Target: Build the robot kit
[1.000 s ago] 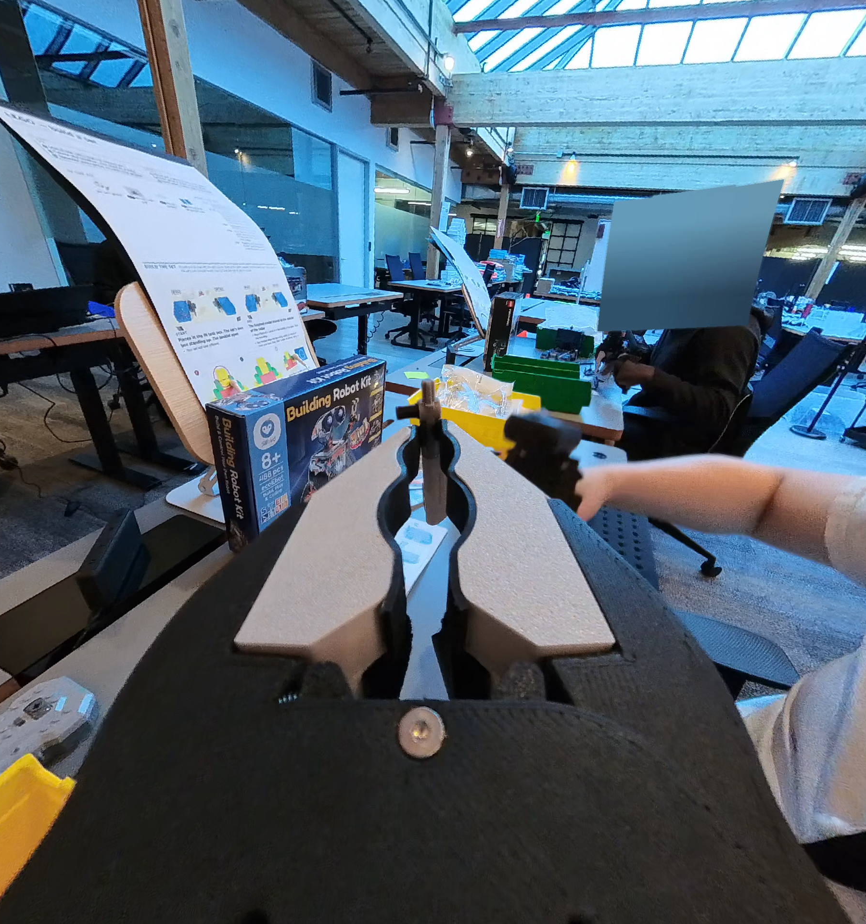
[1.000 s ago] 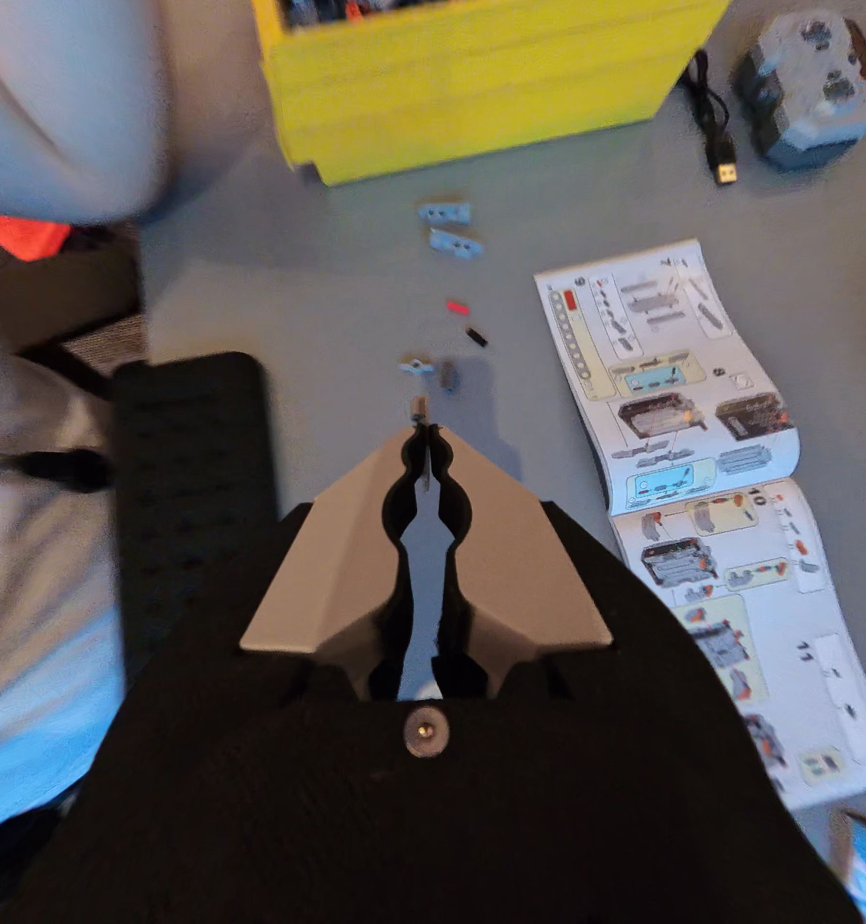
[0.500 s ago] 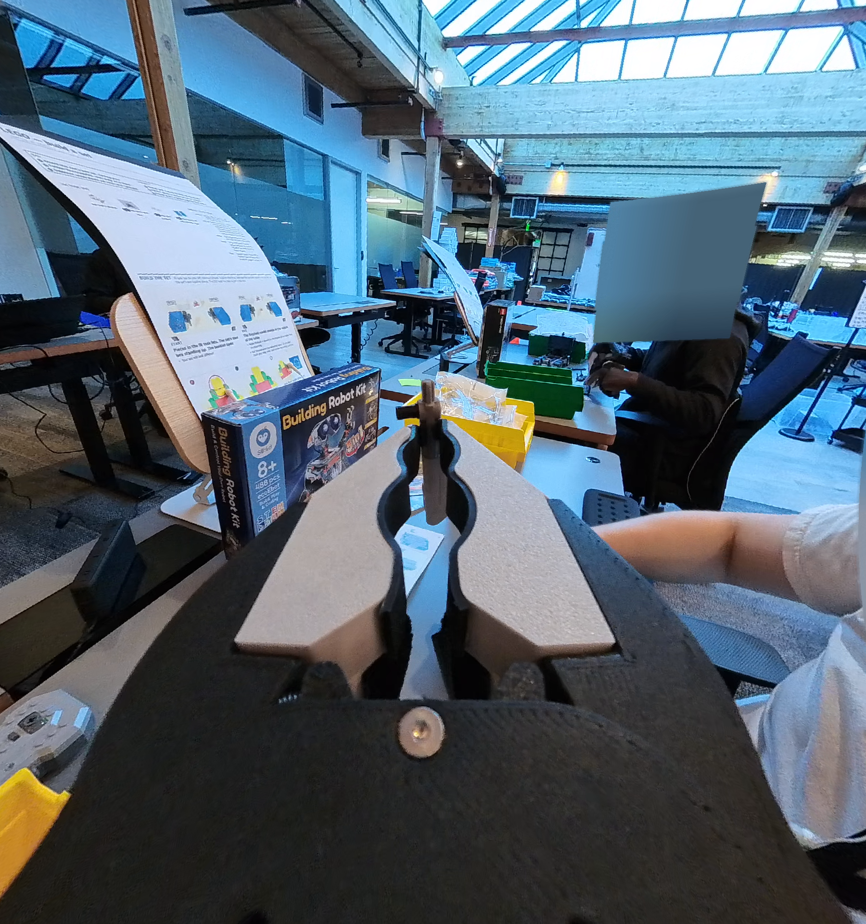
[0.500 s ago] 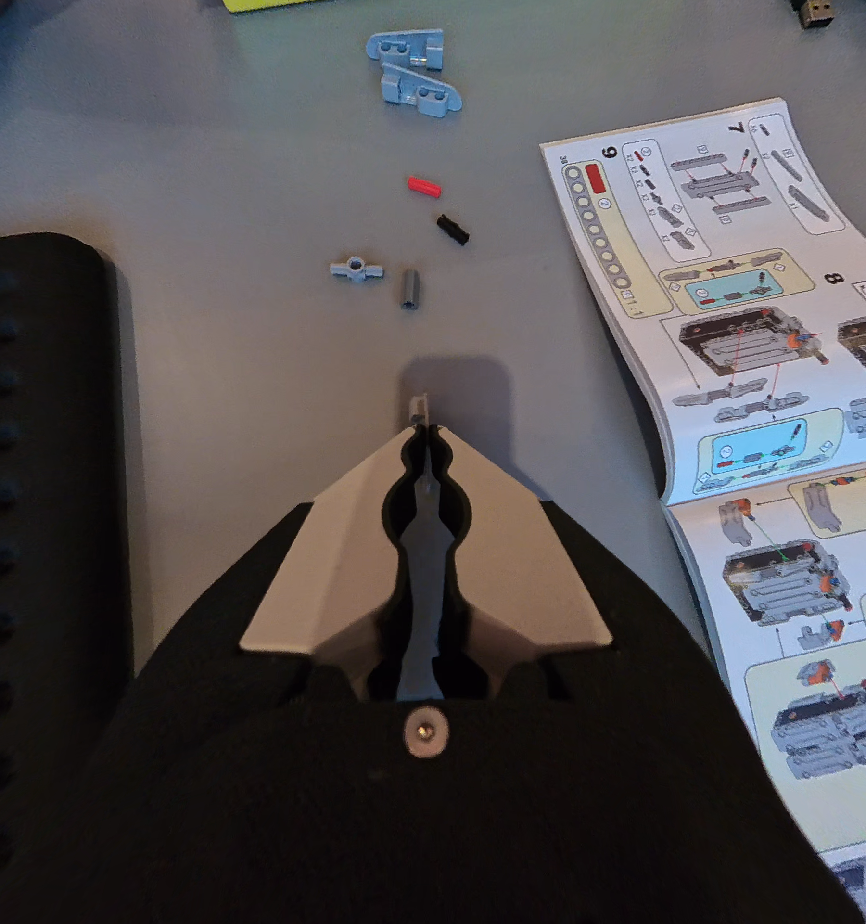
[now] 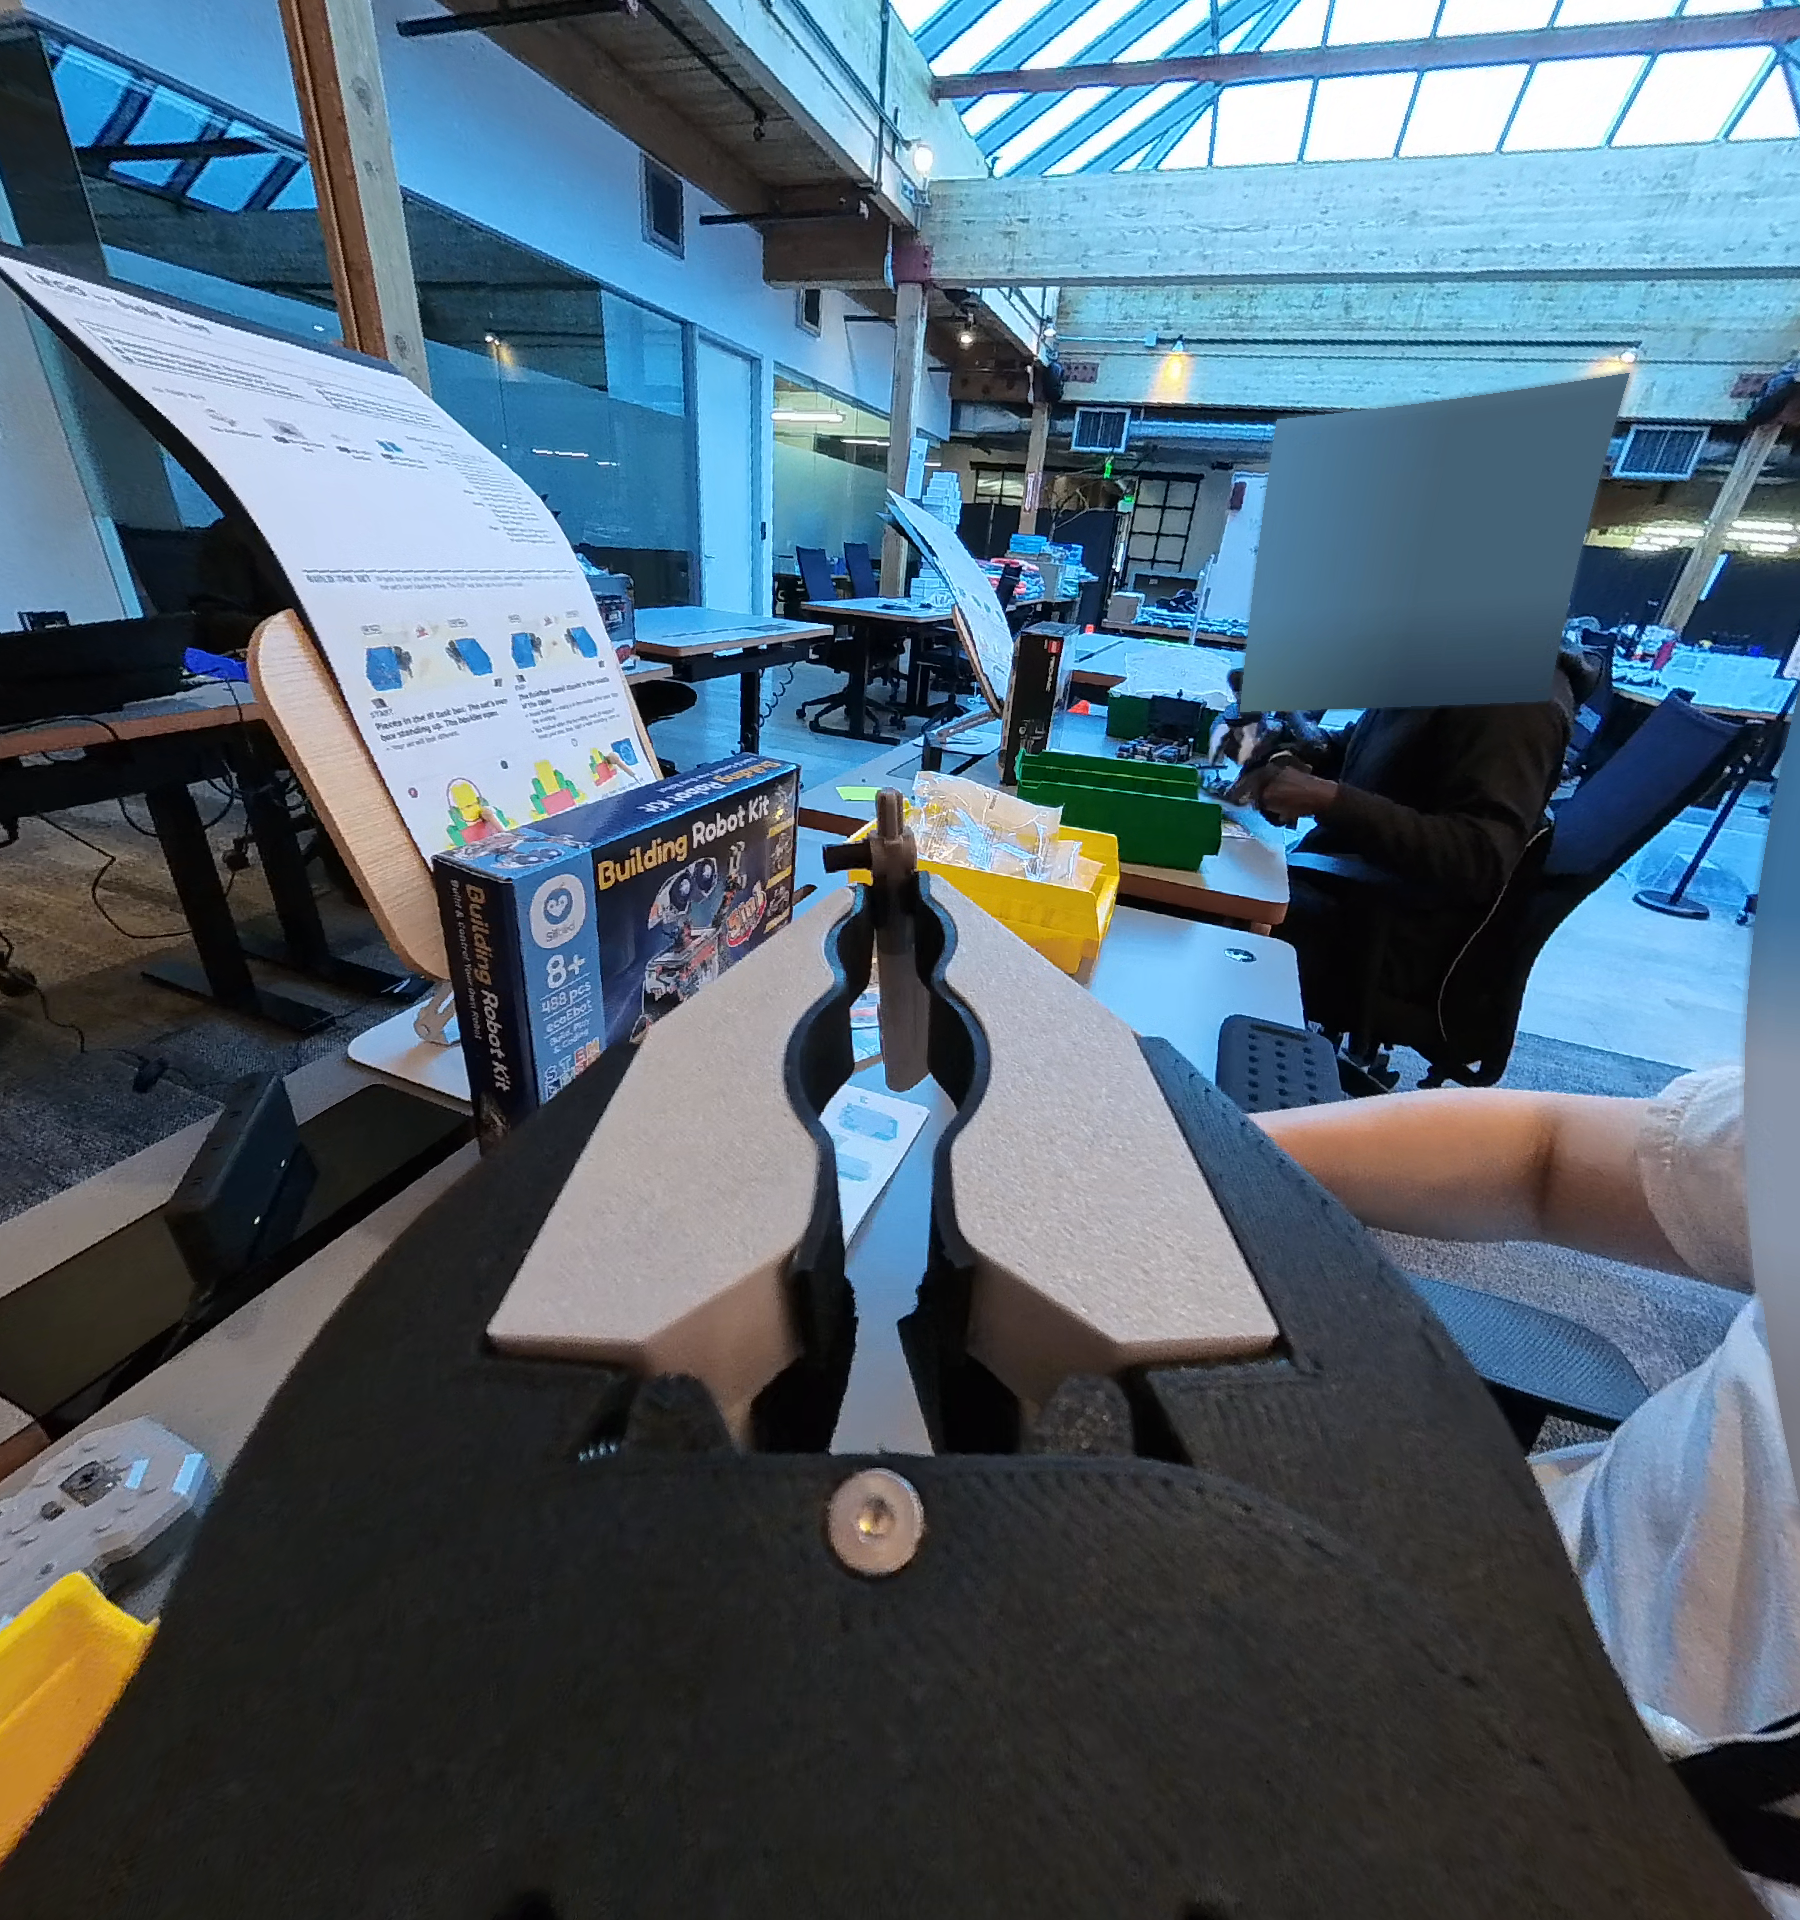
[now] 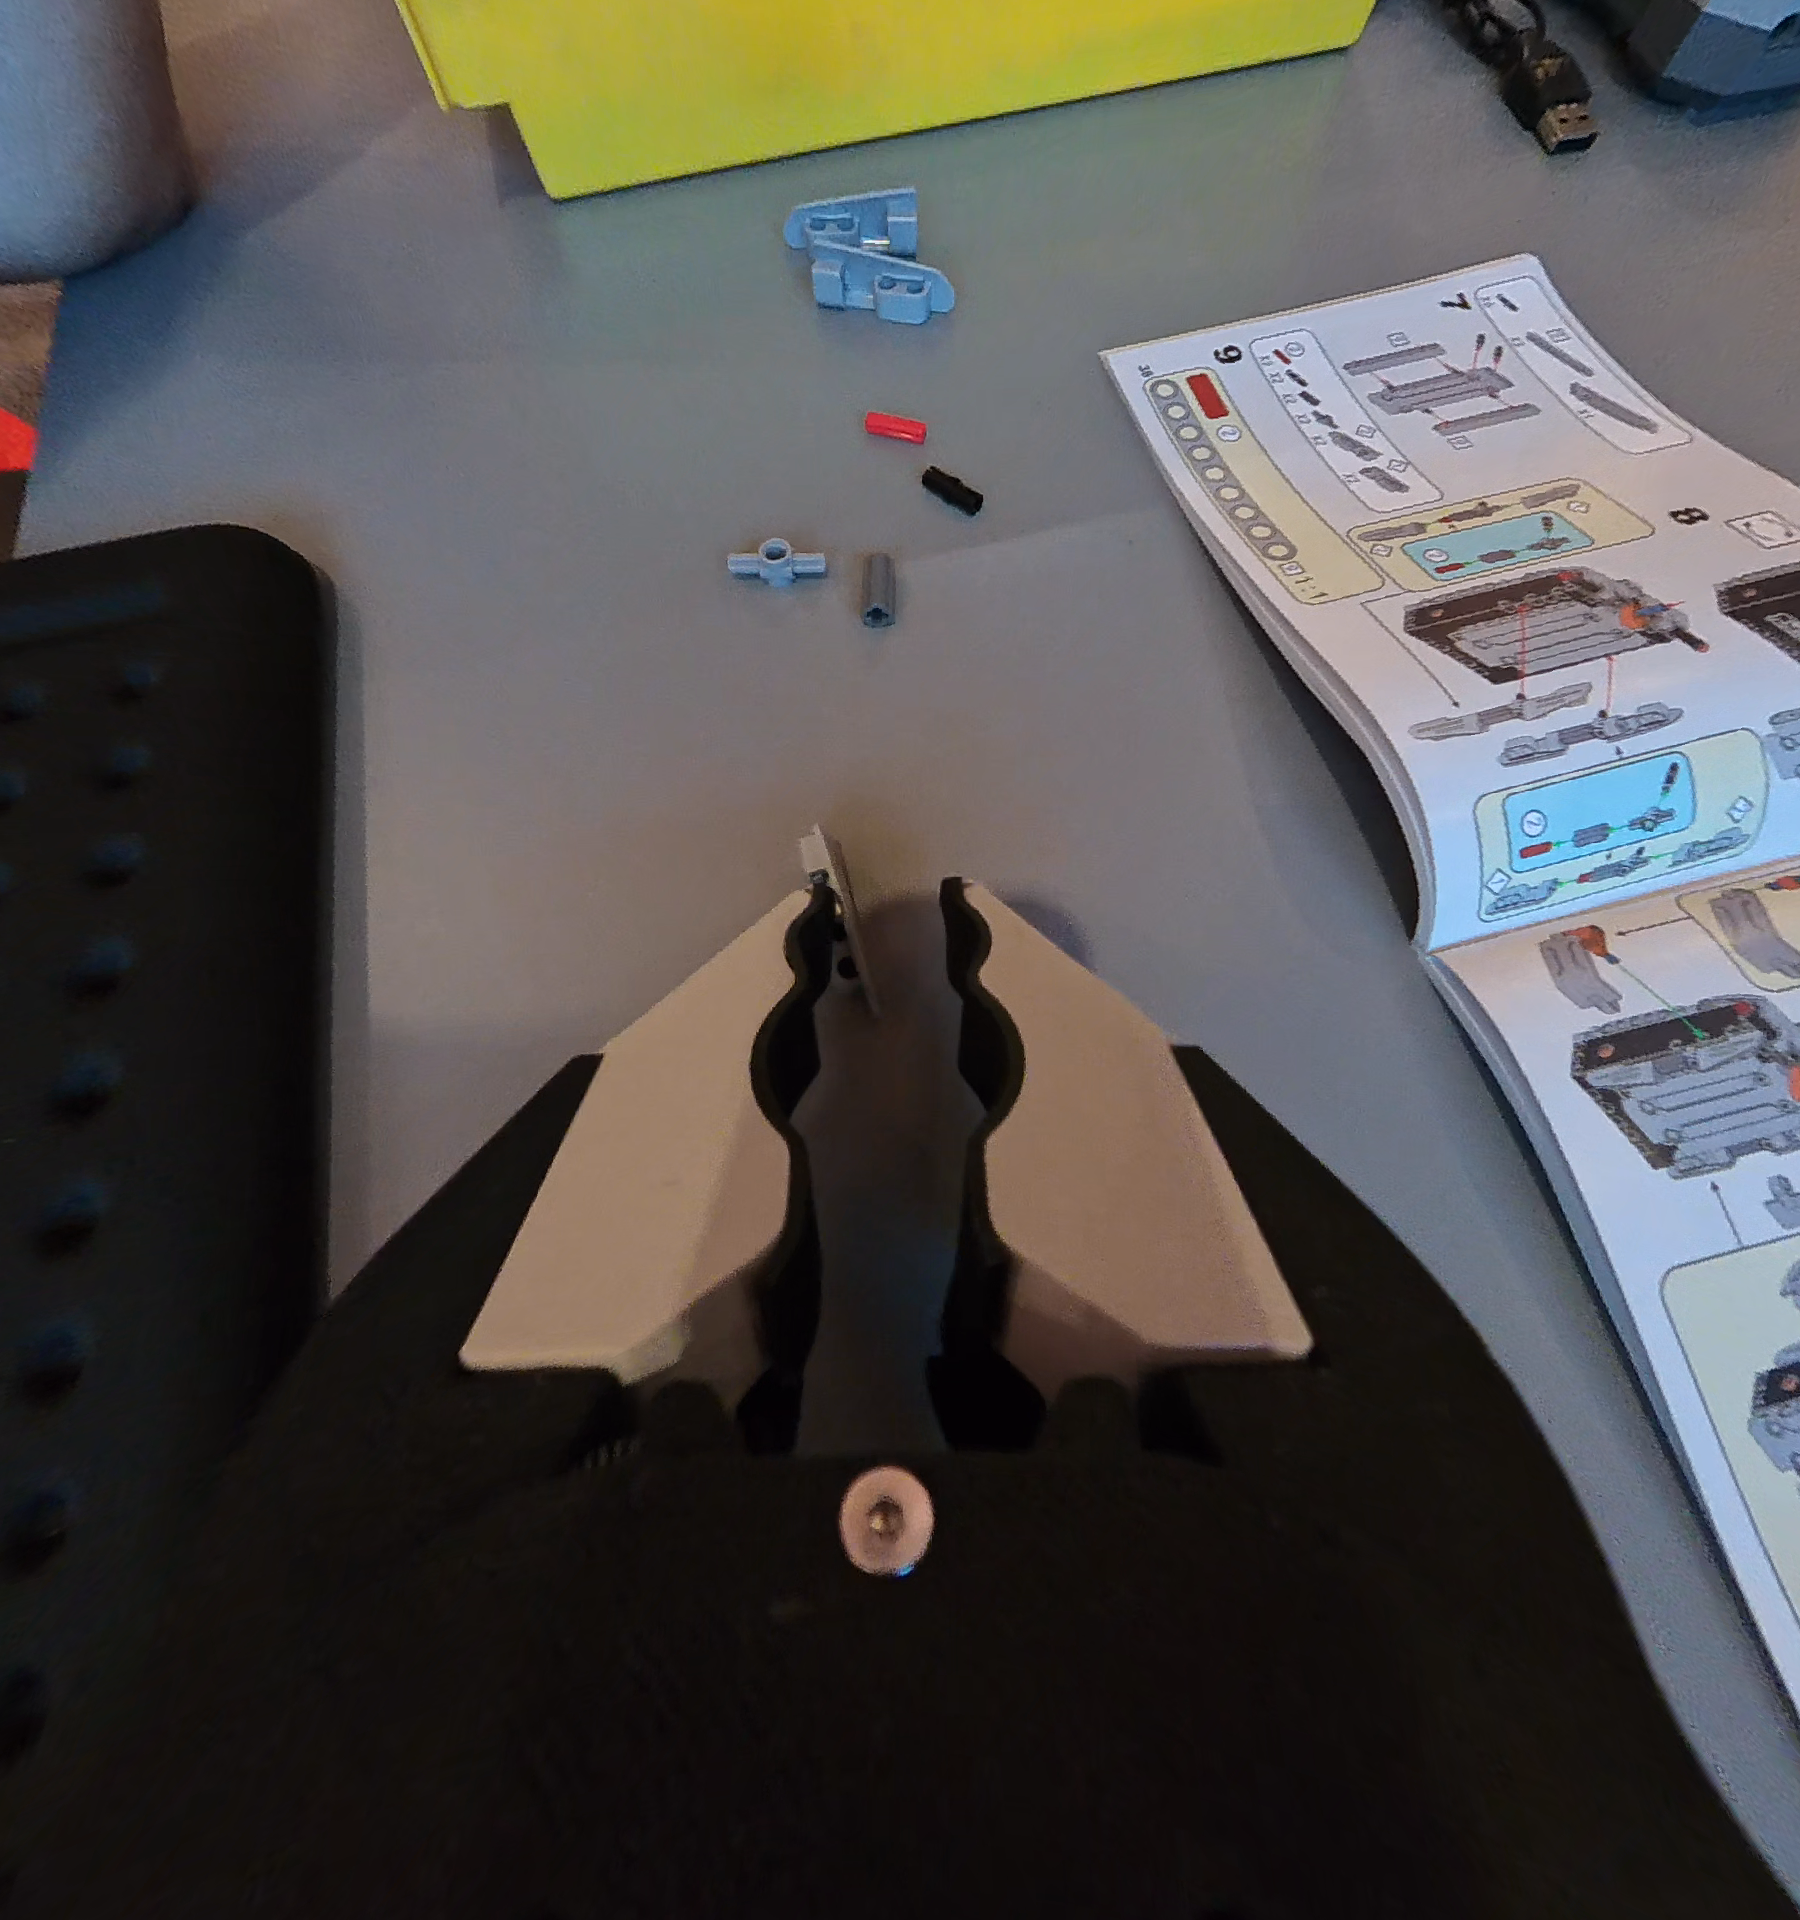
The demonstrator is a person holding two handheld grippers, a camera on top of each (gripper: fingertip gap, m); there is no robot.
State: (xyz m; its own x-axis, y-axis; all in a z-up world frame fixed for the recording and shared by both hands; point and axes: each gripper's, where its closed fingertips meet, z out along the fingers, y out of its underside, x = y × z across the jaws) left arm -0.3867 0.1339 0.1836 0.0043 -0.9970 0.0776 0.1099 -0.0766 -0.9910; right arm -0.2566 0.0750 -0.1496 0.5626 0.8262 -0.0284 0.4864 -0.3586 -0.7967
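My left gripper (image 5: 891, 894) is shut on a dark grey building-kit beam (image 5: 898, 971) that stands upright between the tips, with a black pin sticking out to its left. It is held in the air above the table. My right gripper (image 6: 885, 894) is open just above the grey table (image 6: 563, 436). A small light grey flat piece (image 6: 844, 920) leans against its left fingertip, tilted. Ahead of it lie a dark grey sleeve (image 6: 878, 588), a light blue cross connector (image 6: 775, 562), a black pin (image 6: 951, 490), a red pin (image 6: 895, 425) and two blue bracket pieces (image 6: 865, 260).
An open instruction booklet (image 6: 1602, 727) lies to the right. A yellow bin (image 6: 875, 83) stands ahead, with a USB plug (image 6: 1550, 114) and a grey module at top right. A black armrest (image 6: 117, 935) is at left. A blue kit box (image 5: 615, 935) and a propped instruction board (image 5: 356, 582) stand behind. The gap from one gripper's tips to the other's is roughly 35 cm. My right gripper is the nearer one to the light blue cross connector (image 6: 775, 562): about 9 cm, against 35 cm.
My right gripper has opened, and the light grey piece it held now leans loose against its left fingertip. It drew back slightly. My left gripper keeps its hold on the beam and barely moved.
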